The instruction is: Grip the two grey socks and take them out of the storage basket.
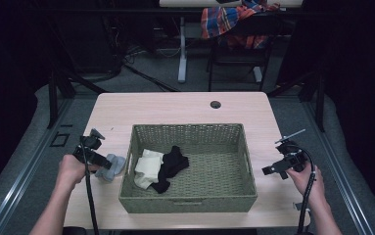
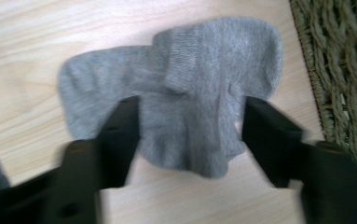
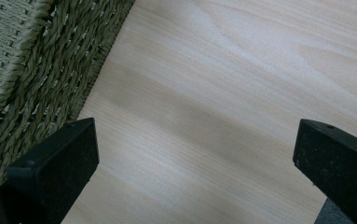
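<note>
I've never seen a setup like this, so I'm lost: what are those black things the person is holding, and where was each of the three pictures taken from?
A person holds a hand-held gripper in each hand. One picture looks down from above; the others come from cameras riding on each gripper. The left gripper has its fingers open around a grey sock, not yet closed on it. The right gripper is open over bare table. A wicker basket holds a cream sock and a black sock.
</note>
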`<state>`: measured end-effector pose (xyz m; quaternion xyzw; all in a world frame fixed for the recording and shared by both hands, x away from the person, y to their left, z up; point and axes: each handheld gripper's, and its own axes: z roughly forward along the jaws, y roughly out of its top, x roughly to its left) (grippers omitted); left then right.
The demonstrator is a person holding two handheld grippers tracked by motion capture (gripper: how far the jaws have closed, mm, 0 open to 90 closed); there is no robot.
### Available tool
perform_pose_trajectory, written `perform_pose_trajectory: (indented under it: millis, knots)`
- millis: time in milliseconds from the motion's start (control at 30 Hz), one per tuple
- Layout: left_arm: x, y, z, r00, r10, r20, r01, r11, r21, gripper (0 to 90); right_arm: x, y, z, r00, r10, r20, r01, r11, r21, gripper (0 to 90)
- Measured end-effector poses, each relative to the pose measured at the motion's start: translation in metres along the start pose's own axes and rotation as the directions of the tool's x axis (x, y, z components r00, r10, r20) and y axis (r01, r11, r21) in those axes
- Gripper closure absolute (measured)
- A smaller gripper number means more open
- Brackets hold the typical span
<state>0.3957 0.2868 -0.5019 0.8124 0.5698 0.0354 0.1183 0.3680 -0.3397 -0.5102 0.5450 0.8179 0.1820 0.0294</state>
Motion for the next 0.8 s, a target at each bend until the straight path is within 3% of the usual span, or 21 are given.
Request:
perform_pose_trajectory:
  millis: [100,267,400,567,600,800]
  knots:
    - [-0.001,-0.005,-0.014,0.9999,0.006,-0.013,-0.006,0.9996,-0.027,15.7,0.0,0.0,0.0,1.0,0.0,0.001,0.0,1.0,0.001,0.0]
    - [-0.009,-0.021,-0.036,0.9992,0.013,-0.039,-0.016,0.9964,-0.083,5.3,0.0,0.0,0.0,1.0,-0.001,0.002,0.001,1.0,0.004,0.0]
    - [-0.018,-0.038,-0.046,0.998,0.023,-0.058,-0.03,0.9931,-0.113,1.1,0.0,0.0,-0.001,1.0,-0.006,0.003,0.006,1.0,0.009,0.0]
    - [-0.028,-0.056,-0.046,0.9964,0.024,-0.082,-0.035,0.9909,-0.13,0.1,0.001,0.0,-0.001,1.0,-0.008,0.005,0.008,1.0,0.01,0.0]
    - [-0.028,-0.058,-0.045,0.9967,0.025,-0.078,-0.034,0.9916,-0.125,0.0,0.002,-0.001,0.001,0.9999,0.006,0.008,-0.006,1.0,-0.009,0.0]
    - [-0.024,-0.062,-0.041,0.9972,-0.001,-0.075,-0.011,0.9886,-0.15,0.0,0.0,0.001,0.001,0.9999,-0.012,0.004,0.012,1.0,0.009,0.0]
